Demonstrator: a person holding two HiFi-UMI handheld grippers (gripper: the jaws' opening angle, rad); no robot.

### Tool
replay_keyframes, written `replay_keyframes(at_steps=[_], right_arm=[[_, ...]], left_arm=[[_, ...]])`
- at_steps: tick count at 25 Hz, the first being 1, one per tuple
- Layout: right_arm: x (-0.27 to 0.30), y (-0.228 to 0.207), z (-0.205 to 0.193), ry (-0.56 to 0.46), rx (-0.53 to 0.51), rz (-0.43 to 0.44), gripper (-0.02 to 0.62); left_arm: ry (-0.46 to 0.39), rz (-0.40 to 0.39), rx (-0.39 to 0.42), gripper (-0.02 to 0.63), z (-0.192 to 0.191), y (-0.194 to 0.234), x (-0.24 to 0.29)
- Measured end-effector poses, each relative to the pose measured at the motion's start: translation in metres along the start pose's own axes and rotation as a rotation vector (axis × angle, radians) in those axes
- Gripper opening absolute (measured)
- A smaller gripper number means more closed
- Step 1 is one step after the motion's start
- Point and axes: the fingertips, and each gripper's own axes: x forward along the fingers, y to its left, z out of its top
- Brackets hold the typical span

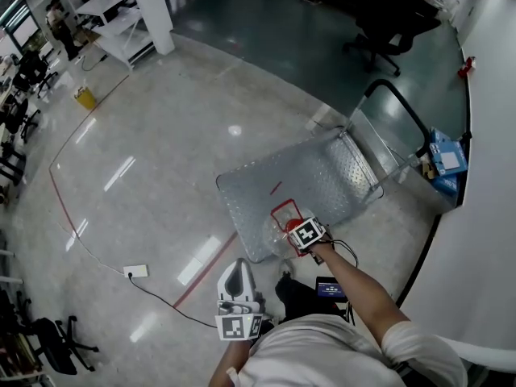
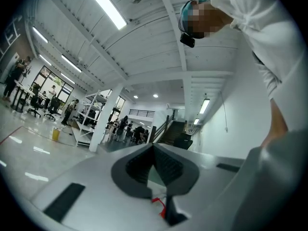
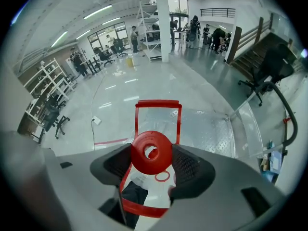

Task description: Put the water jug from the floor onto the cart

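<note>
The clear water jug [image 1: 280,224] with a red carry handle [image 3: 158,106] stands at the near edge of the steel platform cart [image 1: 322,176]; whether it rests on the deck or the floor I cannot tell. My right gripper [image 1: 297,227] comes down from above, and in the right gripper view it [image 3: 151,151] is shut on the jug's red cap [image 3: 151,150], a pad pressing on each side. My left gripper [image 1: 235,268] is held close to my body, away from the jug. In its own view it [image 2: 154,149] points up at the ceiling, shut, with nothing in it.
The cart's black push handle [image 1: 401,105] rises at its far end, with a blue box [image 1: 448,156] beside it by the white wall. A power strip [image 1: 135,271] with its cable and a red tape line [image 1: 206,269] lie on the floor left of me. An office chair [image 1: 389,29] stands farther off.
</note>
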Motion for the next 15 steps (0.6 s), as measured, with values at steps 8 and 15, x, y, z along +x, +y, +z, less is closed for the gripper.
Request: replay_keyframes(at_steps=[8, 15], right_arm=[[0.025, -0.042, 0.058, -0.014, -0.085, 0.015, 0.272], [0.055, -0.077, 0.107, -0.014, -0.058, -0.004, 0.272]], left_arm=[[-0.002, 0.063, 0.027, 0.003, 0.001, 0.013, 0.082], [0.038, 0.083, 0.050, 0.003, -0.003, 0.032, 0.117]])
